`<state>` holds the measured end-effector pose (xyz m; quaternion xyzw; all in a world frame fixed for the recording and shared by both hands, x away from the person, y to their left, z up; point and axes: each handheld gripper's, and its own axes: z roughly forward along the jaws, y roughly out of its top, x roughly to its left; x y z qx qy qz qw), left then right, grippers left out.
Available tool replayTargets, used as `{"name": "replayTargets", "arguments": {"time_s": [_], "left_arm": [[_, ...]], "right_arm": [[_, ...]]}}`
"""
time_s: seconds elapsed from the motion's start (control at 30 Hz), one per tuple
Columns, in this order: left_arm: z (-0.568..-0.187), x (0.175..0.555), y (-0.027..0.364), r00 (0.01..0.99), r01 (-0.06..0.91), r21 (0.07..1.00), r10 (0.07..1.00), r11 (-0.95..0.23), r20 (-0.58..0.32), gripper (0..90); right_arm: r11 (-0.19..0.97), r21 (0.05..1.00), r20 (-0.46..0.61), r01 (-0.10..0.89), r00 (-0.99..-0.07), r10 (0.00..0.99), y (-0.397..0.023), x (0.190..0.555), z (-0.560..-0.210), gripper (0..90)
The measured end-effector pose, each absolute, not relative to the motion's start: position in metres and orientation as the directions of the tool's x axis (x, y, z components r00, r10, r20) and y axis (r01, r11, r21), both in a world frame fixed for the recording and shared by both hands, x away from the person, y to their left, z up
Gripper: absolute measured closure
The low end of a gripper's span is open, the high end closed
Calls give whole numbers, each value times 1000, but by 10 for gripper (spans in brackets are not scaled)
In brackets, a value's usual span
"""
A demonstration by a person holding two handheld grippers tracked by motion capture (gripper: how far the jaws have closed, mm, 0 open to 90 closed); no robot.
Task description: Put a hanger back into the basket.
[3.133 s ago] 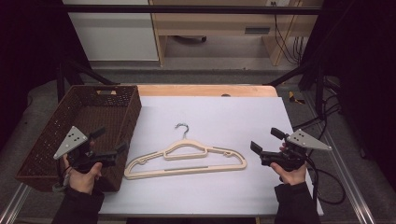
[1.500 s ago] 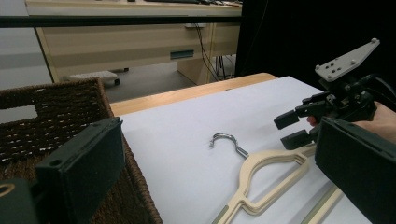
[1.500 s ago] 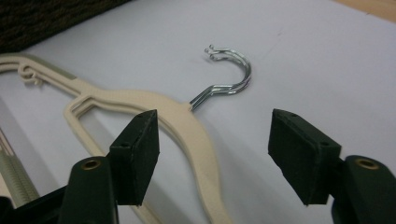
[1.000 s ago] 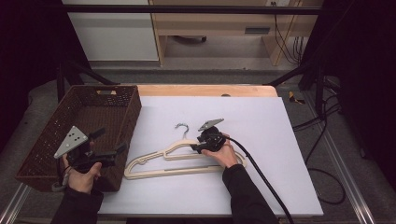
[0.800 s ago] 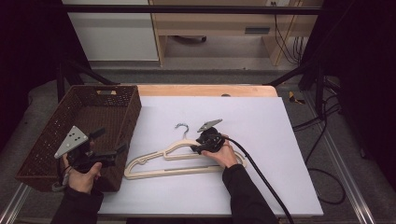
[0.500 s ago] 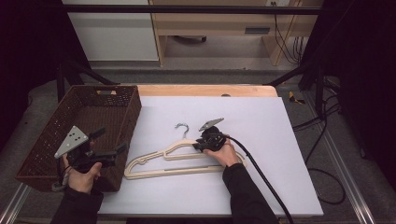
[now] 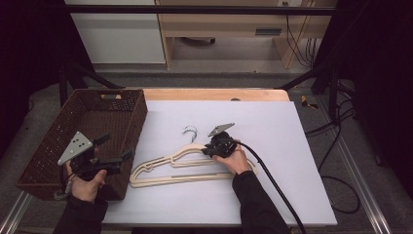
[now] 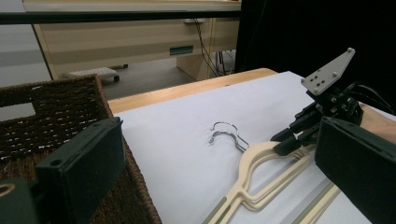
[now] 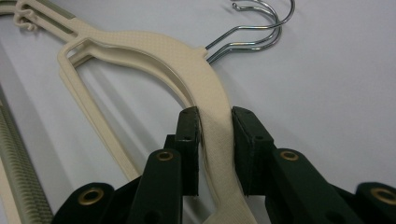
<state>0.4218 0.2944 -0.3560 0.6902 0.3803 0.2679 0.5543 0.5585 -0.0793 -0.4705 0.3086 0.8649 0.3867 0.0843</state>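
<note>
**Right hand-held gripper clamped on hanger**

Your right hand-held gripper (image 9: 215, 149) is clenched on the cream hanger (image 7: 190, 165), both jaws pressing its shoulder just below the metal hook (image 9: 254, 28). The hanger lies at frame centre on the white desk (image 7: 292, 146). Your left hand-held gripper (image 7: 114, 156) is released, jaws spread, at lower left over the brown basket (image 7: 73, 126).

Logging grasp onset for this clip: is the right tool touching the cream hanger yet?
Touching. In the right gripper view, the right tool has both jaws pressed against the cream hanger shoulder, just below the metal hooks, with no gap on either side.
</note>
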Motion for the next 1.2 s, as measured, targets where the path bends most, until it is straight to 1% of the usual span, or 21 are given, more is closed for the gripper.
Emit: {"name": "replayTargets", "arguments": {"time_s": [0.2,0.33,0.5,0.53,0.6,0.7,0.73,0.83,0.93,0.97,1.03,1.07,1.1,1.2], "left_arm": [[-355,422,289,581,228,966,813,-118,-38,17],[-352,421,280,594,227,964,804,-135,-28,18],[-350,426,257,628,245,952,778,-182,-13,23],[-351,430,244,641,253,944,767,-212,0,25],[-352,432,238,649,259,940,761,-223,2,28],[-358,442,214,678,282,919,735,-275,12,28],[-358,442,214,678,282,919,735,-275,12,29],[-363,452,196,696,297,906,717,-303,12,33],[-365,457,190,703,306,898,711,-316,10,42],[-367,460,187,705,315,893,709,-322,7,45],[-375,470,178,709,343,866,705,-364,15,60],[-375,470,178,709,343,866,705,-364,15,62],[-383,477,171,716,363,842,698,-399,23,66],[-395,487,161,720,382,809,693,-446,42,76]], "right_arm": [[501,730,109,464,-803,585,-83,557,-465,742],[511,731,96,452,-810,578,-84,555,-462,744],[496,751,87,435,-810,580,-84,552,-456,747],[500,750,84,432,-813,577,-85,551,-455,748],[494,755,84,431,-811,578,-85,550,-454,750],[490,765,79,419,-815,573,-86,550,-454,750],[491,765,78,417,-816,572,-86,550,-454,750],[491,764,79,418,-817,571,-87,549,-453,751],[492,767,71,413,-815,575,-86,548,-452,751],[503,765,64,402,-825,562,-87,549,-452,751],[495,767,68,407,-820,569,-87,547,-451,751],[503,767,61,398,-826,561,-87,547,-451,751],[504,767,57,397,-825,562,-87,547,-450,751],[494,771,63,401,-821,568,-87,546,-450,752]]}}
